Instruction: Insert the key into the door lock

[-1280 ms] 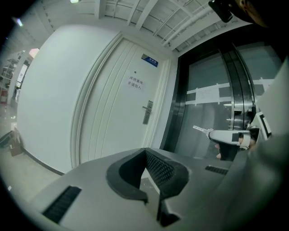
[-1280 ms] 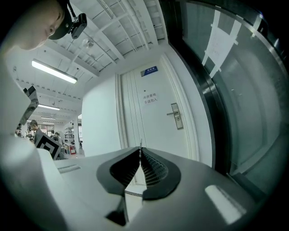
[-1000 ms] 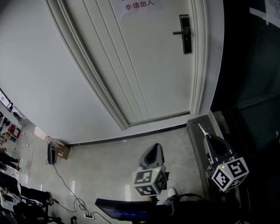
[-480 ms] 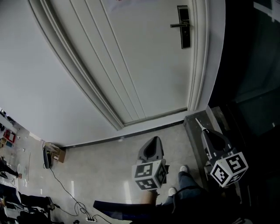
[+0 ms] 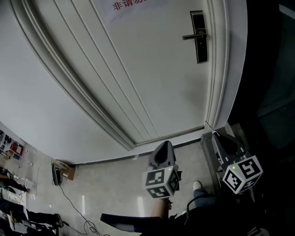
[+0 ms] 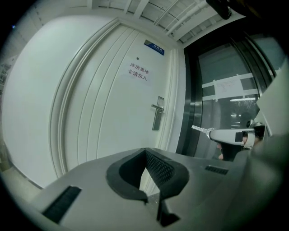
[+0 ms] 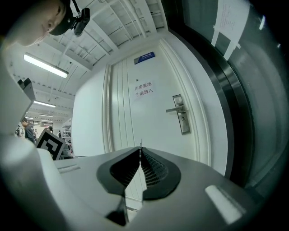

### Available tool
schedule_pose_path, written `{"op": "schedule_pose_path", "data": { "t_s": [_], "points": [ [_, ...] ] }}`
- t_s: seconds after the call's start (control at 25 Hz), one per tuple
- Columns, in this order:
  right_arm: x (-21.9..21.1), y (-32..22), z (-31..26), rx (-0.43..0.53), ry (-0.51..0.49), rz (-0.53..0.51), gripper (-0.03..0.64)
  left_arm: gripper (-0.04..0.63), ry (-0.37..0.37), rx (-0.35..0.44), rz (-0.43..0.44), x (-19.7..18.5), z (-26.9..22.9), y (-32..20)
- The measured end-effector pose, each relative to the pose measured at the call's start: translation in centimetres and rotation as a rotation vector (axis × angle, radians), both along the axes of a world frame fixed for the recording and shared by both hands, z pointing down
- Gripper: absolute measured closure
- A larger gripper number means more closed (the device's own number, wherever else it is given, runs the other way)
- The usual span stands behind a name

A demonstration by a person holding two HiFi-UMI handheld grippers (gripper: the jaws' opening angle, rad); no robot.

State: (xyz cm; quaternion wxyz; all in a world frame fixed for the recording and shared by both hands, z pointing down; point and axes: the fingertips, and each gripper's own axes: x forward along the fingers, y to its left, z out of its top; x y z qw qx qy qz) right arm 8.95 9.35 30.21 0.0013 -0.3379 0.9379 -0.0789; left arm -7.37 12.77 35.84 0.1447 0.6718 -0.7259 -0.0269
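Head view: the white panelled door (image 5: 152,69) is matte painted, with long moulded grooves, and a paper sign with red lettering (image 5: 131,4) sits up and left of the dark metal lock plate with lever handle (image 5: 199,37). The lock plate is at the door's right edge. Both grippers are well below it. The right gripper (image 5: 214,134) is almost straight under it, and the thin silver metal key (image 5: 208,126) sticks out of its tip toward the door. I judge it's lined up for a straight approach, but there's a big gap to close. The left gripper (image 5: 165,144) is below and left of the lock plate and looks to be just parked clear. Left gripper view: the ribbed black pads are pressed together with nothing between them (image 6: 145,151). The lock plate (image 6: 157,118) is ahead, and the key (image 6: 201,130) is right of it against the dark glass partition (image 6: 226,90), blade roughly level. Right gripper view: the jaws are clamped flat on the key (image 7: 141,144), which shows edge-on as a sliver. I think the flat-blade grip is meant to stop it twisting. The lock plate (image 7: 181,119) is up and right of the key tip, well apart, so it's not inserted yet.
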Motion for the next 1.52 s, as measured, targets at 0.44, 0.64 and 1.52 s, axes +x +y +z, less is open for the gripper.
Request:
{"op": "schedule_pose_path", "data": {
  "t_s": [0.44, 0.64, 1.52],
  "points": [
    [-1.2, -12.0, -0.7, -0.004, -0.016, -0.037, 0.604, 0.595, -0.013, 0.008, -0.034, -0.5, -1.3, -11.7],
    [-1.3, -15.1, -0.7, 0.005, -0.018, -0.049, 0.604, 0.595, -0.006, 0.019, -0.037, -0.6, -1.4, -14.9],
    [-6.1, -30.1, 0.1, 0.025, -0.001, 0.038, 0.604, 0.595, -0.015, 0.004, 0.07, -4.8, -0.3, -31.5]
  ]
}}
